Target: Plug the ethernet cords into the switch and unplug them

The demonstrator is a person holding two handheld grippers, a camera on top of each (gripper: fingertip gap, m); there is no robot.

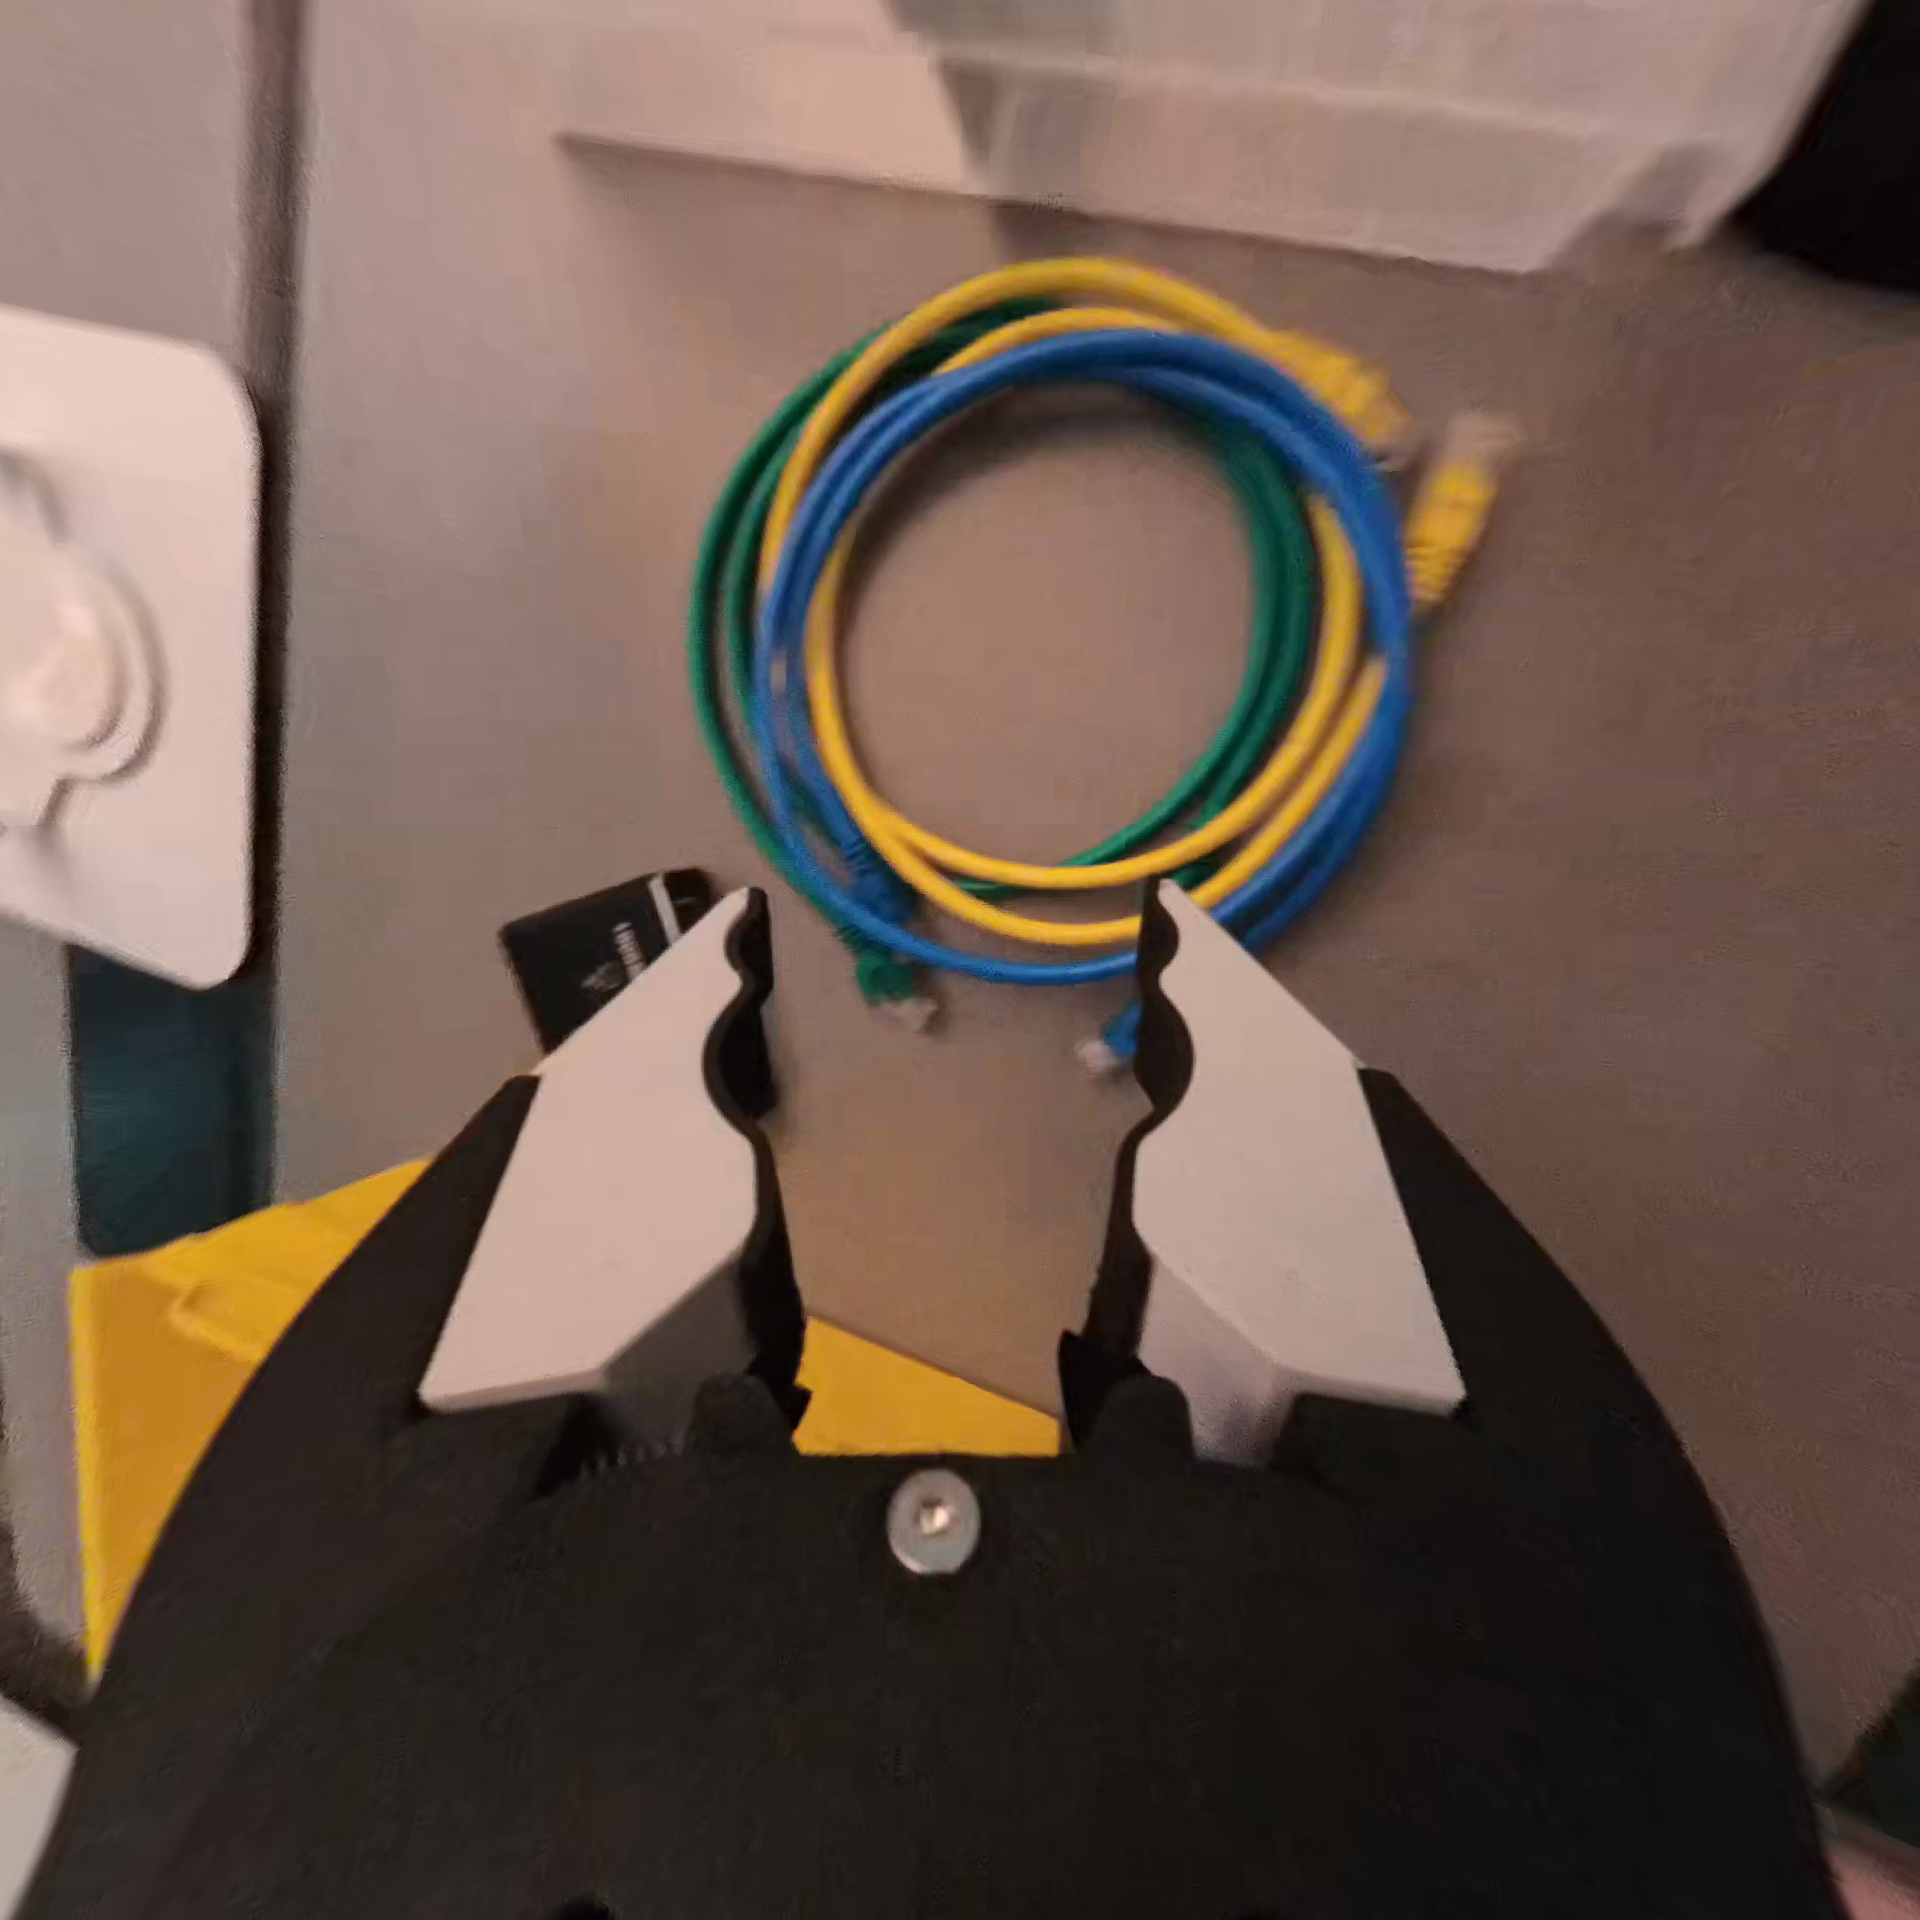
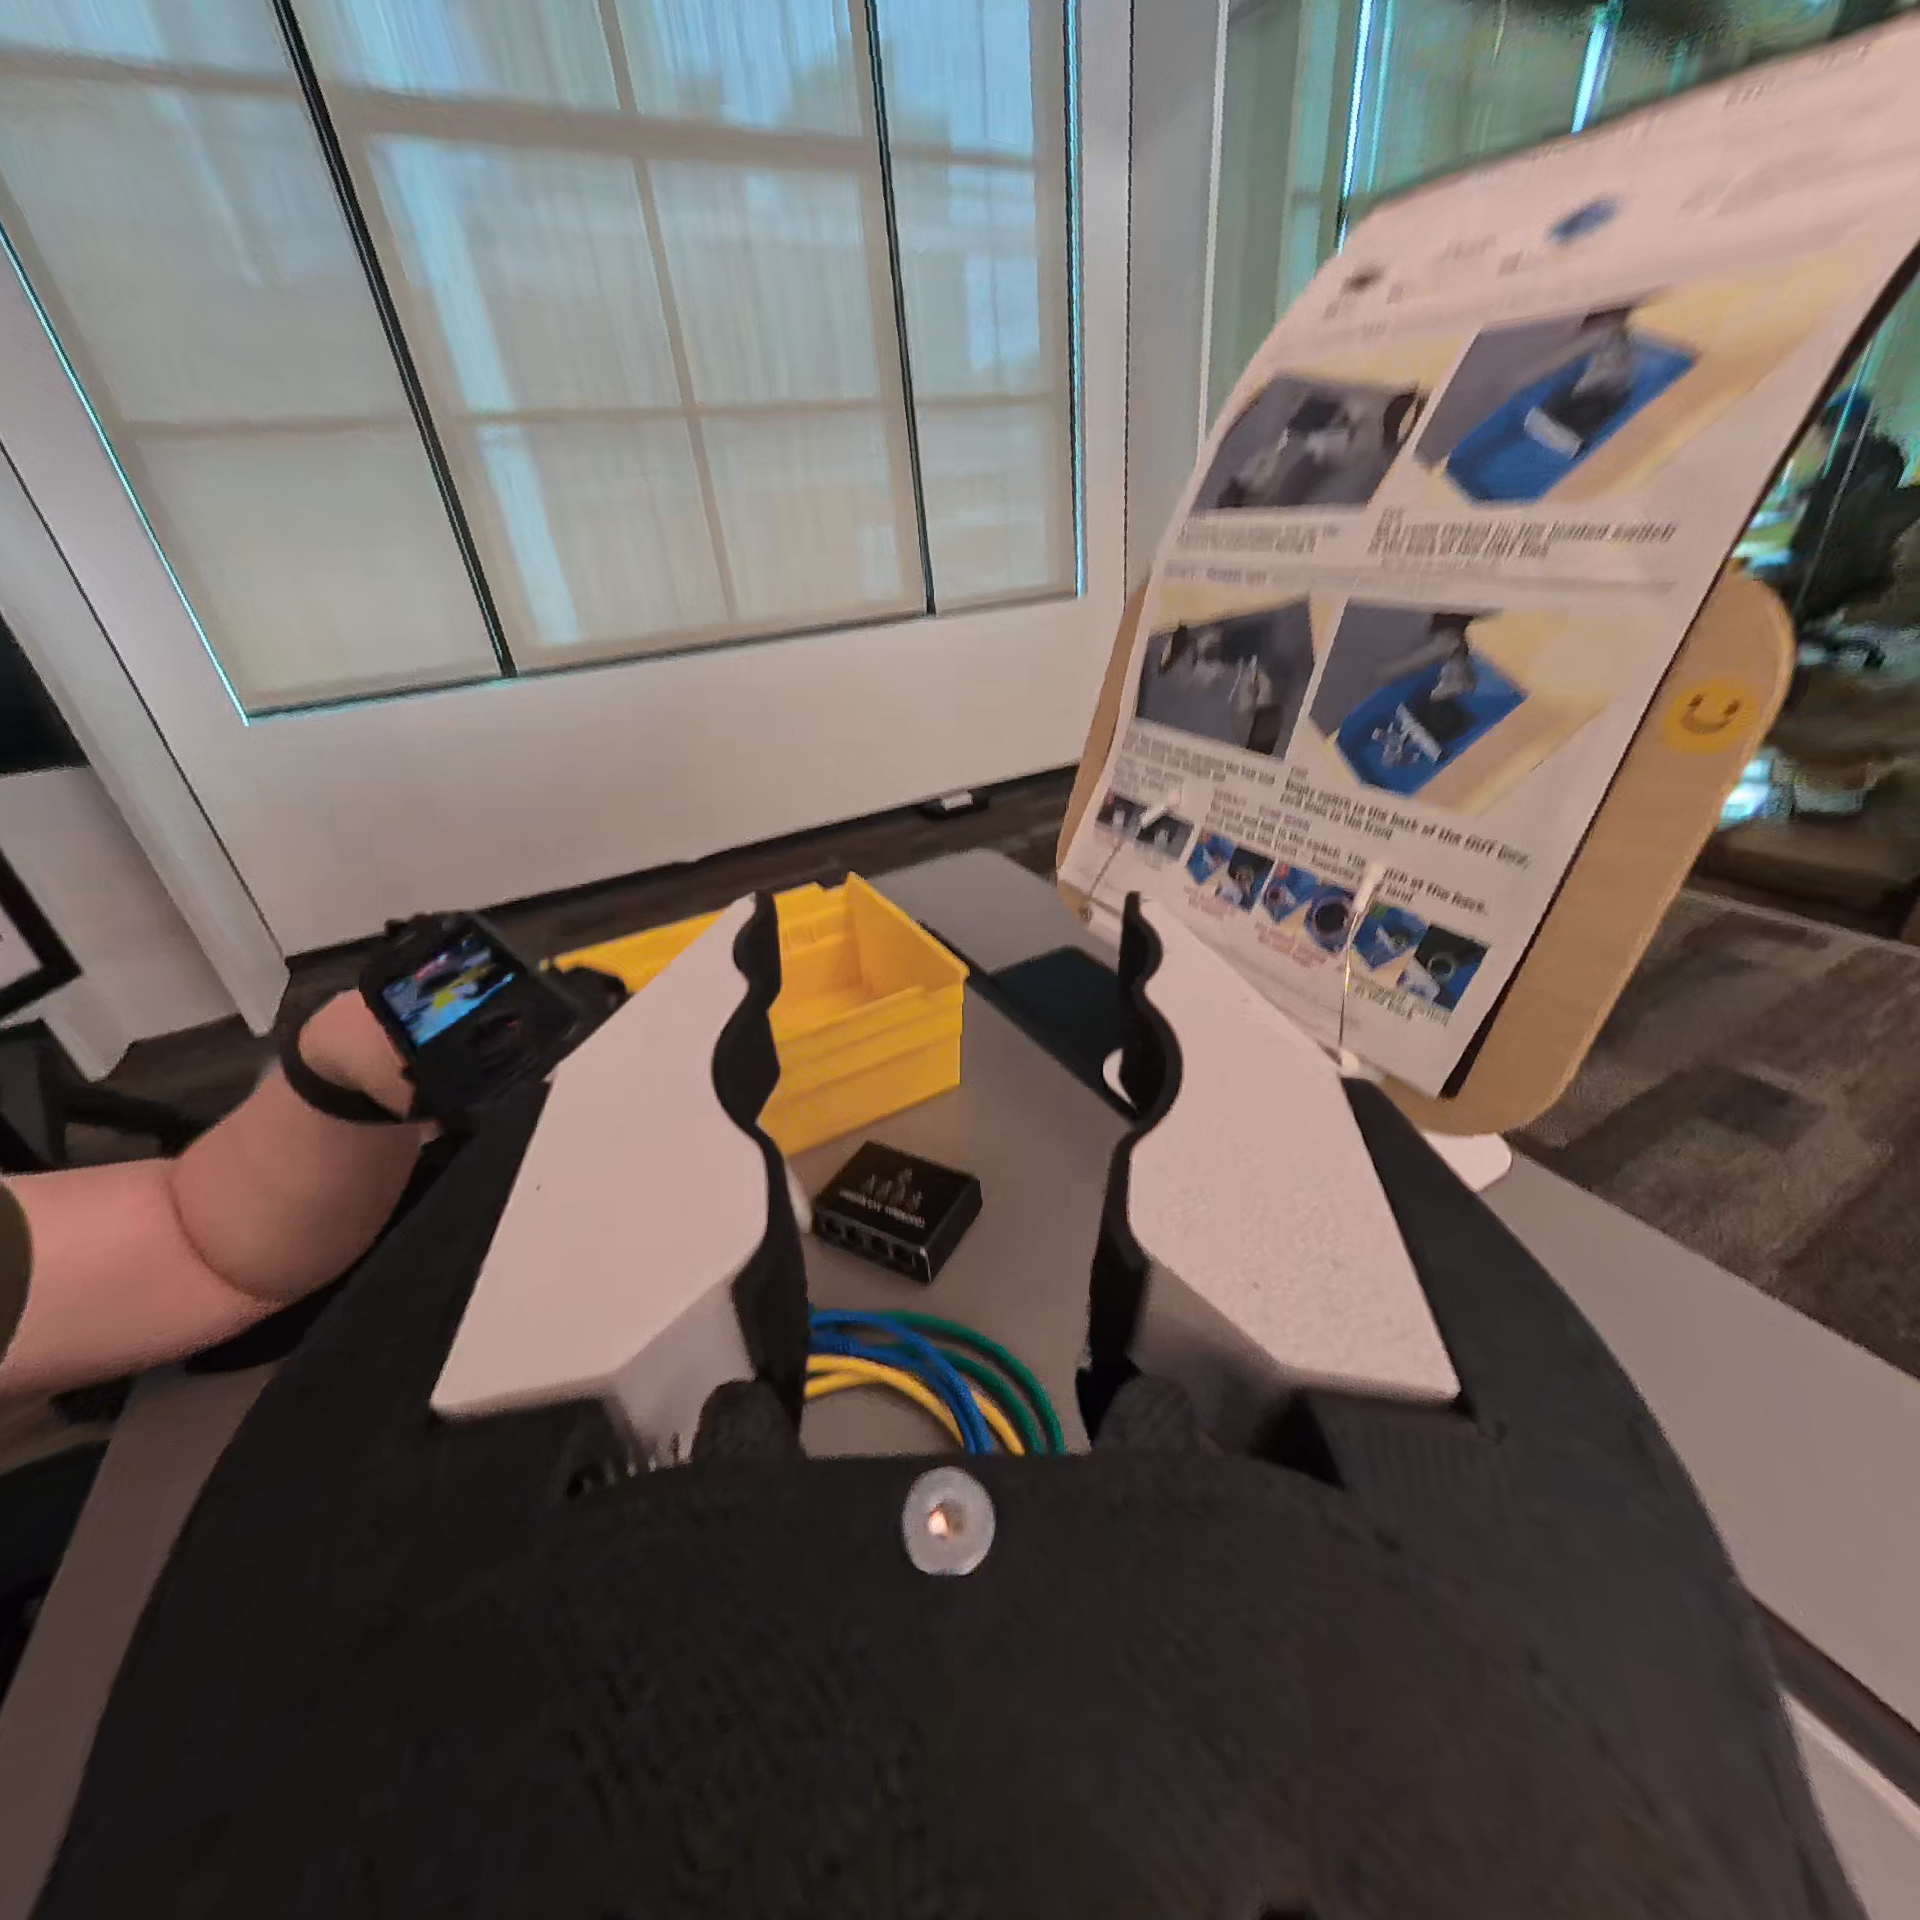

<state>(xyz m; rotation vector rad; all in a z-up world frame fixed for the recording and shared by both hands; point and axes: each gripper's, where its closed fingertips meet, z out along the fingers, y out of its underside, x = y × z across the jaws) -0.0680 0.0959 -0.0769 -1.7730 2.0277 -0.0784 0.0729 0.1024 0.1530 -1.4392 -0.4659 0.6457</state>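
A coil of green, yellow and blue ethernet cords (image 1: 1049, 623) lies on the grey table. A green plug (image 1: 888, 982) and a blue plug (image 1: 1117, 1039) lie loose at its near side, and yellow plugs (image 1: 1449, 509) at its right. My left gripper (image 1: 956, 914) is open and empty above these near plugs. The small black switch (image 1: 597, 951) shows behind its left finger. In the right wrist view the switch (image 2: 899, 1210) sits on the table with its ports facing me, the cords (image 2: 935, 1382) in front of it. My right gripper (image 2: 951, 925) is open, empty, above them.
A yellow bin (image 2: 873, 1003) stands behind the switch and also shows in the left wrist view (image 1: 208, 1351). An instruction sheet on a wooden stand (image 2: 1455, 644) stands at the right. A person's hand (image 2: 270, 1174) holds the other gripper at the left. A white object (image 1: 114, 644) lies left. The gap from one gripper's tips to the other's is roughly 25 cm. My left gripper is the nearer one to the green plug (image 1: 888, 982): about 9 cm, against 35 cm.
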